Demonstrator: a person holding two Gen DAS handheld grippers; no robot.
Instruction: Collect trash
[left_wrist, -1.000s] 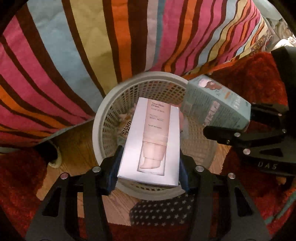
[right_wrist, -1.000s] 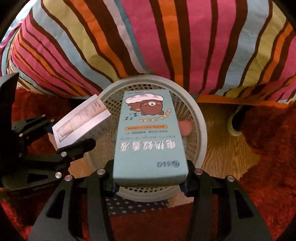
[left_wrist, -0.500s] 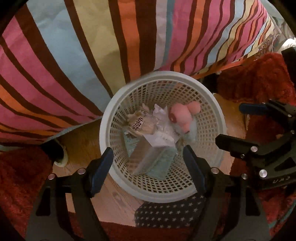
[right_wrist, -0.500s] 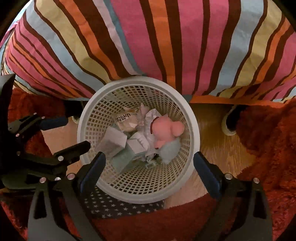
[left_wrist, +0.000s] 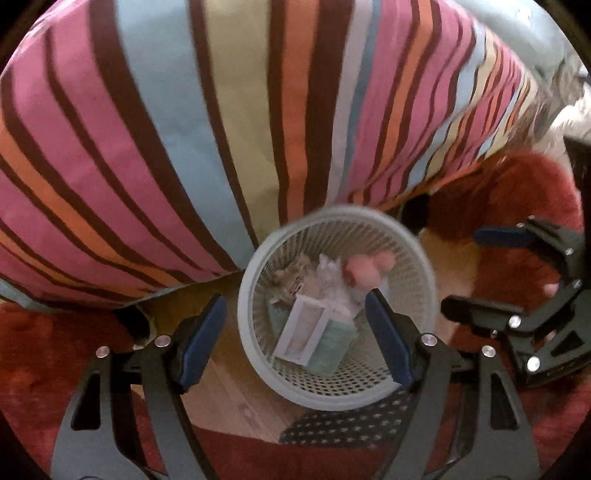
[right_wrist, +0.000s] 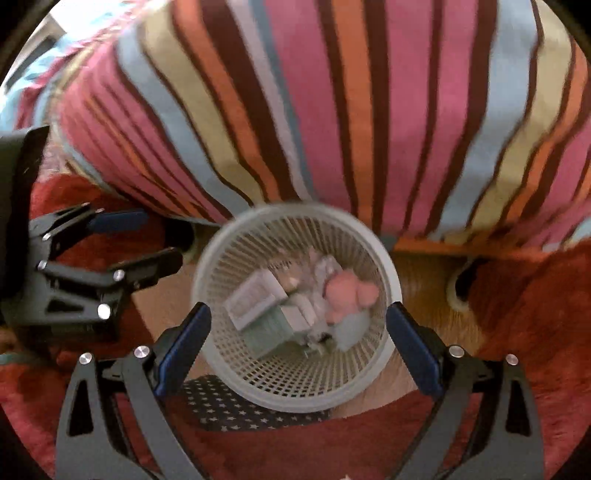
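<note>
A white lattice waste basket (left_wrist: 255, 280) (right_wrist: 391, 280) stands on the floor by the bed. Inside lie a white skin-cream box (left_wrist: 301, 332) (right_wrist: 255, 301), a teal box (left_wrist: 332, 345) (right_wrist: 267, 330), crumpled wrappers and a pink soft thing (left_wrist: 364, 271) (right_wrist: 347, 293). My left gripper (left_wrist: 295, 338) is open and empty above the basket; it also shows in the right wrist view (right_wrist: 147, 240). My right gripper (right_wrist: 297, 345) is open and empty above the basket; it also shows in the left wrist view (left_wrist: 476, 273).
A striped bedspread (left_wrist: 221, 110) (right_wrist: 332, 92) hangs behind the basket. A red shaggy rug (left_wrist: 498, 206) (right_wrist: 535, 314) and a star-patterned mat (left_wrist: 343, 424) (right_wrist: 229, 406) lie on the wooden floor (left_wrist: 229, 387). A slipper (right_wrist: 456, 291) lies to the right.
Both grippers opened and dropped their boxes into the basket. Both have since lifted up and back, so the basket looks smaller.
</note>
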